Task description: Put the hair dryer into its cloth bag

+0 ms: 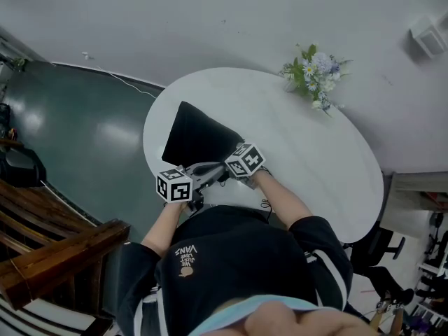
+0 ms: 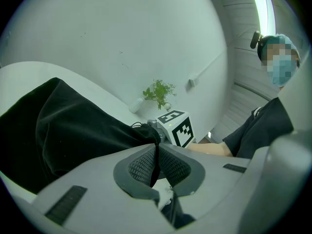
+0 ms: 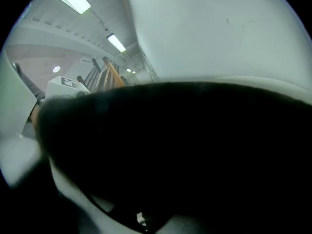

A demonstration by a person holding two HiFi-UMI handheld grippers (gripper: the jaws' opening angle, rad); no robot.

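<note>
A: Cloth bag (image 1: 196,135) first. Where does it lie?
B: On the round white worktop (image 1: 315,159), its near edge at both grippers, well apart from the flowers (image 1: 315,72).
A: Left gripper (image 2: 156,162)?
B: Jaws pinched nearly together on a fold of the bag's black cloth.
A: Right gripper (image 1: 234,163)?
B: At the bag's edge too. Dark cloth fills its own view, so I cannot tell how its jaws stand.

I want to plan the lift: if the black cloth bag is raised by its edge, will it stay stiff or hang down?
Probably floppy: the black cloth bag creases and sags where the left gripper pinches its edge. It seems unlikely to roll, as it lies spread on the white table.
</note>
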